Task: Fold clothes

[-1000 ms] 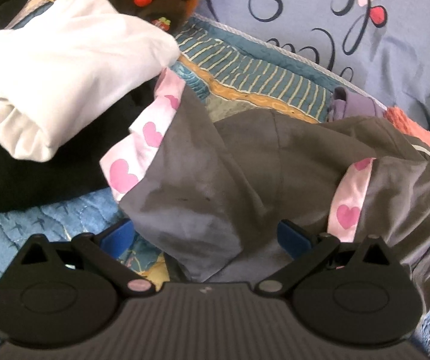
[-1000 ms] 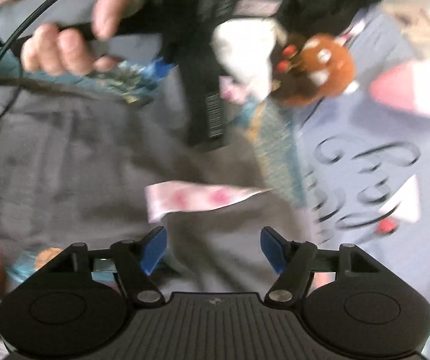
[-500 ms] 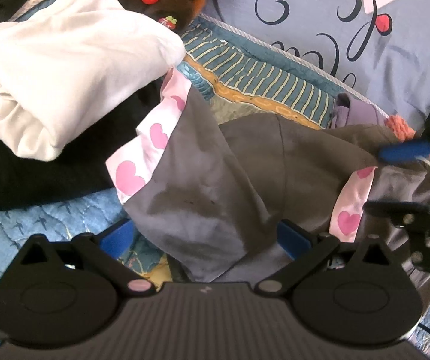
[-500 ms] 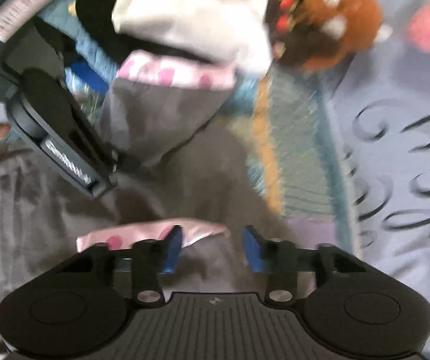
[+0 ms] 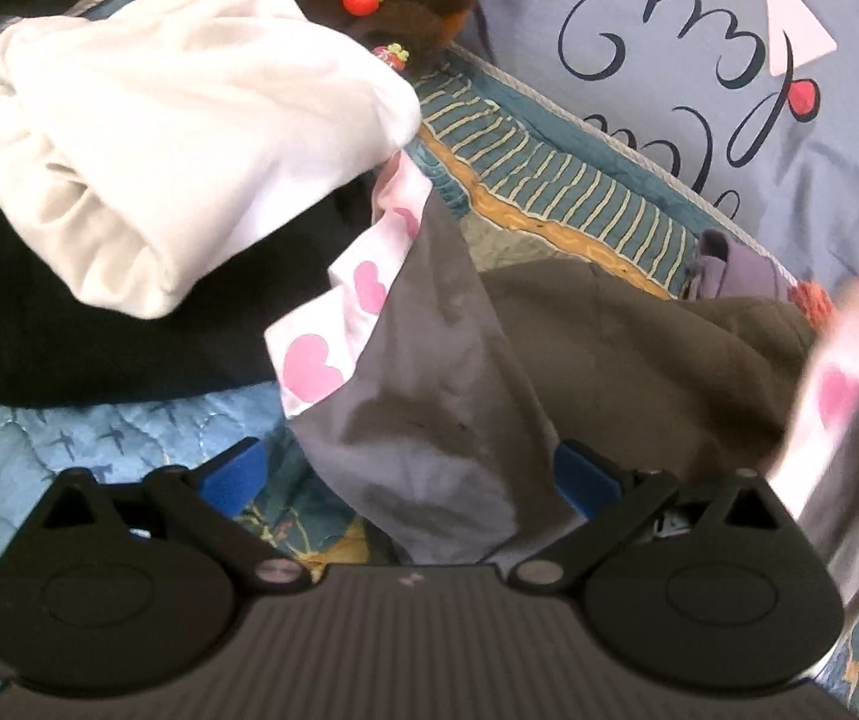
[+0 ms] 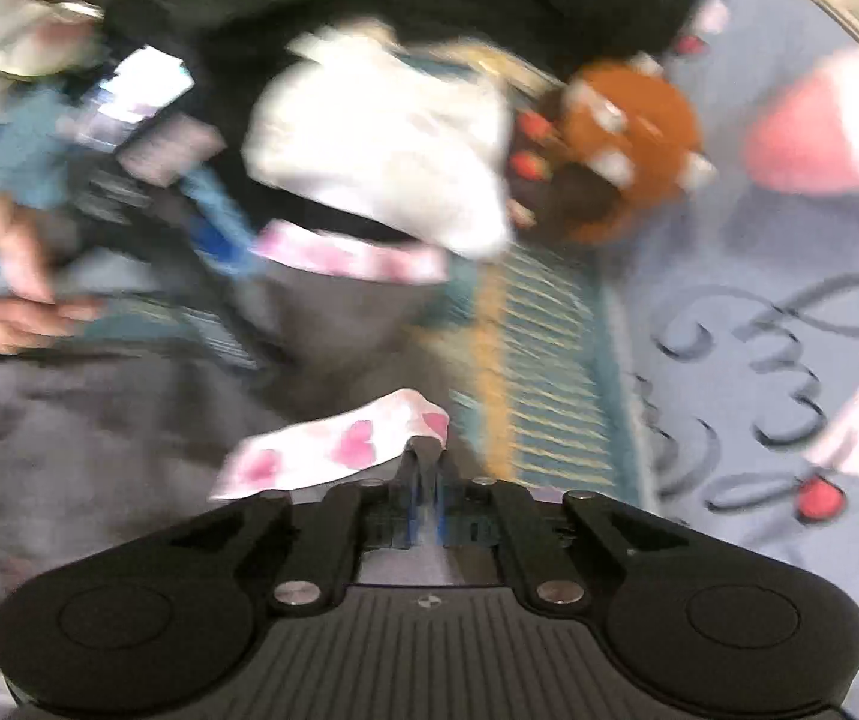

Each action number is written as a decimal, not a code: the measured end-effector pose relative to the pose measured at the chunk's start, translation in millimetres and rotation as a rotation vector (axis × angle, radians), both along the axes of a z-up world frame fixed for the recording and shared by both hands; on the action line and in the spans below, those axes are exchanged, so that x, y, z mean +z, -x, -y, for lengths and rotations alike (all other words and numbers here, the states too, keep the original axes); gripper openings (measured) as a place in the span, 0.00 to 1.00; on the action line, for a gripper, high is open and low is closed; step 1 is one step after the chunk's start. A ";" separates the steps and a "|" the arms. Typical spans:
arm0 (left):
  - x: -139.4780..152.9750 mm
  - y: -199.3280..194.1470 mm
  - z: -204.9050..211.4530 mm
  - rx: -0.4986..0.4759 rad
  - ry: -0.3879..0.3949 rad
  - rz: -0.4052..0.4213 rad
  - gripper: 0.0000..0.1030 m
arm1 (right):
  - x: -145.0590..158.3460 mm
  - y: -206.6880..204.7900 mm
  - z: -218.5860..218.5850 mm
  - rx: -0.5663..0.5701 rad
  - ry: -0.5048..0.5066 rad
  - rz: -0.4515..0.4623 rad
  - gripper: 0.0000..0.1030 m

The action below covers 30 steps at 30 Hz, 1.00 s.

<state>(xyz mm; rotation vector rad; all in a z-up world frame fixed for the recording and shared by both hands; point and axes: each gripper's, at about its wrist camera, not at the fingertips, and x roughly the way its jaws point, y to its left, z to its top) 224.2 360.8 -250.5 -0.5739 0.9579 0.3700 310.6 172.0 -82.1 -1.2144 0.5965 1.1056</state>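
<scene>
Seen from the left wrist, the left gripper (image 5: 408, 471) has its blue-padded jaws spread wide on either side of a sleeve of the grey garment (image 5: 429, 396), gripping nothing. That sleeve's pink heart cuff (image 5: 345, 324) lies just beside a rolled white garment (image 5: 189, 138) on the blue quilt (image 5: 99, 438).

From the right wrist, blurred, the right gripper (image 6: 426, 489) is pinched closed on the other heart cuff (image 6: 333, 450), and the grey cloth is spread below. Folding looks barely begun: the garment remains rumpled, with both sleeves still to bring in.
</scene>
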 end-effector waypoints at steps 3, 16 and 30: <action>-2.0 -2.5 1.6 -0.013 -0.008 -0.011 1.00 | -43.7 -19.6 -10.4 -0.089 0.102 0.180 0.33; 1.0 -4.4 6.1 -0.030 -0.017 -0.015 1.00 | -2.4 -49.3 115.5 -0.474 -0.158 0.100 0.59; 1.0 -10.7 29.2 -0.090 -0.088 -0.033 1.00 | -17.0 -82.2 207.5 -0.946 -0.541 -0.276 0.46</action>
